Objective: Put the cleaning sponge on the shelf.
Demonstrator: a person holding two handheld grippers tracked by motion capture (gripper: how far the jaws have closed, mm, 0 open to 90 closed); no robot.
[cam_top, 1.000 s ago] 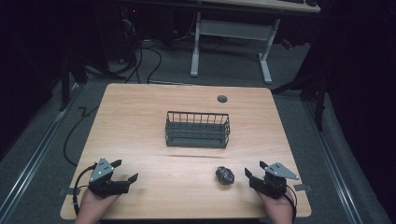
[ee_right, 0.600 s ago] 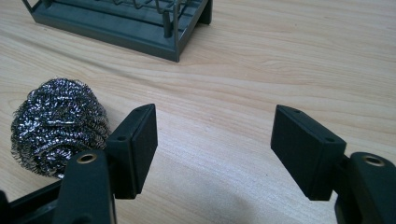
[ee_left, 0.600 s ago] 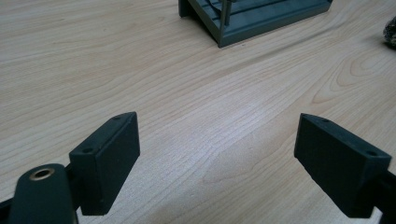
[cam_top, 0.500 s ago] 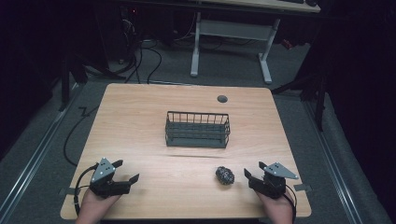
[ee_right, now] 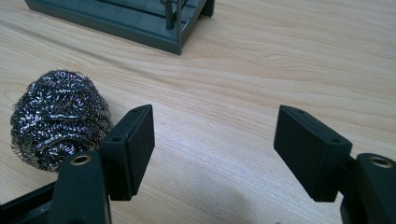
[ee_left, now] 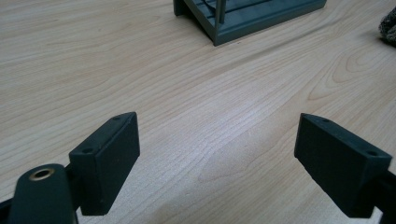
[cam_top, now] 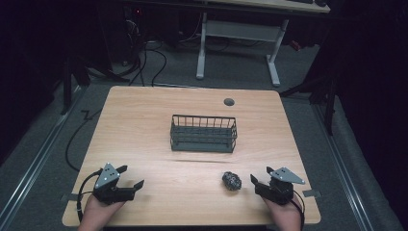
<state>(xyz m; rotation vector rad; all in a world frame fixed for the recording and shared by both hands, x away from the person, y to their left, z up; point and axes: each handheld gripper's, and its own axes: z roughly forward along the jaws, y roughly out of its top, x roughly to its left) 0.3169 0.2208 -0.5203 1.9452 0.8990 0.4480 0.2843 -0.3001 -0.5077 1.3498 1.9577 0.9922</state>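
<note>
Both jaws of right gripper (ee_right: 215, 151) just opening, empty, beside steel scourer (ee_right: 58, 116).

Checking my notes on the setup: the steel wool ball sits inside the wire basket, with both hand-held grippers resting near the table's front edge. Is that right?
Not quite. The steel wool ball lies on the bare table, in front of the wire basket and apart from it, as the high view shows. Both hand-held grippers, left and right, do rest near the front edge.

cut off: steel scourer (ee_left: 388, 29) (right edge) | wire basket (ee_right: 135, 21) (top edge)
</note>
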